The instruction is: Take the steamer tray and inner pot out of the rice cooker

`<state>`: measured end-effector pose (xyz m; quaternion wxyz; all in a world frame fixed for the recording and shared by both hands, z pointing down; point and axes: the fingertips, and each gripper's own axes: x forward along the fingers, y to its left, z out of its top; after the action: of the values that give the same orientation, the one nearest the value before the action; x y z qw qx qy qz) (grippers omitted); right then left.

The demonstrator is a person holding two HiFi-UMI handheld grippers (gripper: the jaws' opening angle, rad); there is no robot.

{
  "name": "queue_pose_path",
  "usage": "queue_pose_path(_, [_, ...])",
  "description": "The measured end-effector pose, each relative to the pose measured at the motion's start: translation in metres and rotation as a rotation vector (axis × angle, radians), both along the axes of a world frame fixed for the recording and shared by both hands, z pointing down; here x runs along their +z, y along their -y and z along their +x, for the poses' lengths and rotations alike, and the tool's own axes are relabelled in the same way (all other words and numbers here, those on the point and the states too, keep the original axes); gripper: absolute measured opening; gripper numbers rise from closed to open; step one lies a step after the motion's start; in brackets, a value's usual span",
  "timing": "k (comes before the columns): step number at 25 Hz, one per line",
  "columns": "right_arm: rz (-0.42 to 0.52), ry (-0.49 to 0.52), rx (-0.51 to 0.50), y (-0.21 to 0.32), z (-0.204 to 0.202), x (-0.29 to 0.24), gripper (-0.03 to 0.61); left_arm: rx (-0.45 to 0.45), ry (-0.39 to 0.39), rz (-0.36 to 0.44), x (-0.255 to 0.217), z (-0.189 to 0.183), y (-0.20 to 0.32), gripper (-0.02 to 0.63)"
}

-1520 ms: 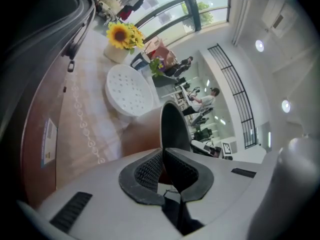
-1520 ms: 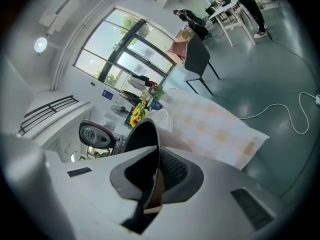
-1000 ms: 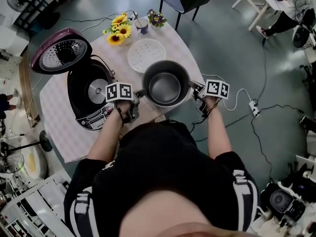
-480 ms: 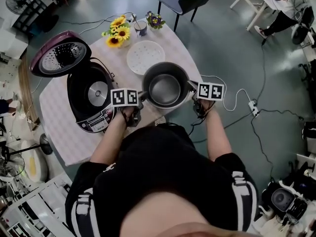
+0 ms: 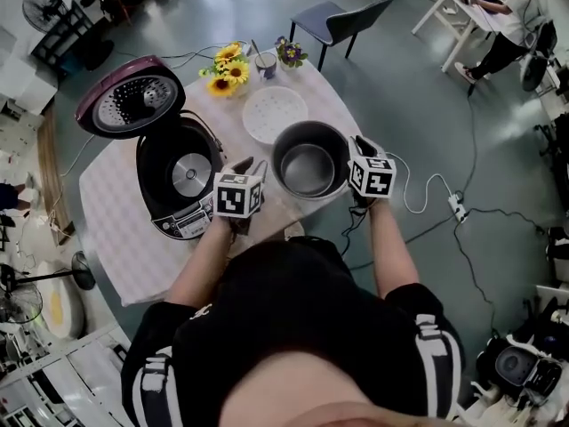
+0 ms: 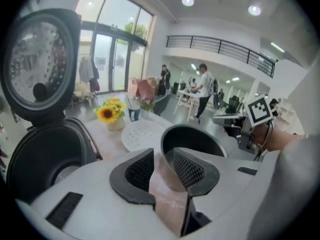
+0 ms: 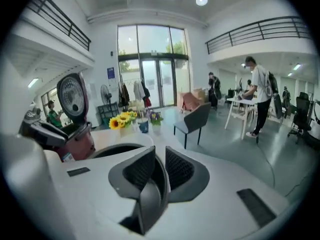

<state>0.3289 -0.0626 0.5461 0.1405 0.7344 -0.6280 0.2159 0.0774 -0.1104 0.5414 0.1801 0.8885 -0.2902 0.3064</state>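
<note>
Jaws of your left gripper (image 6: 159, 154) have just been opening, empty; those of your right gripper (image 7: 160, 151) parted slightly, inner pot (image 5: 309, 160) rim between. Rice cooker (image 5: 182, 225) label: unreadable.

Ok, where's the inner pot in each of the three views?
Head view: inner pot sits at centre, slightly above the middle.
Left gripper view: inner pot is just right of centre, in the lower half.
Right gripper view: inner pot is low, left of centre; only its rim shows.
Shared landmark: the sunflowers, beyond the pot in every view.
</note>
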Motion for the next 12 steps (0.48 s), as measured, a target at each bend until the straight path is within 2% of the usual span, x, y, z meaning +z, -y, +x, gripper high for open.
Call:
queue_pose_path(2, [0.131,-0.026,0.016,0.007,-0.012,-0.034,0.043,-0.015,-0.085,0.112,-0.033,-0.005,0.001,0.121])
queue_pose_path(5, [0.297,-0.057,0.003,0.01,-0.043,-0.082,0.044,-0.034,-0.161,0.295,-0.083,-0.02,0.0,0.121])
queue_pose_path(9, [0.444,-0.071,-0.054,0.013,-0.089,-0.135,0.044,-0.11,-0.265,0.432,-0.137,-0.054,0.001,0.121])
queue_pose_path(12, [0.523,-0.07,-0.104,0.013,-0.125,-0.167,0.043,-0.169,-0.277,0.533,-0.163,-0.09,-0.002,0.121])
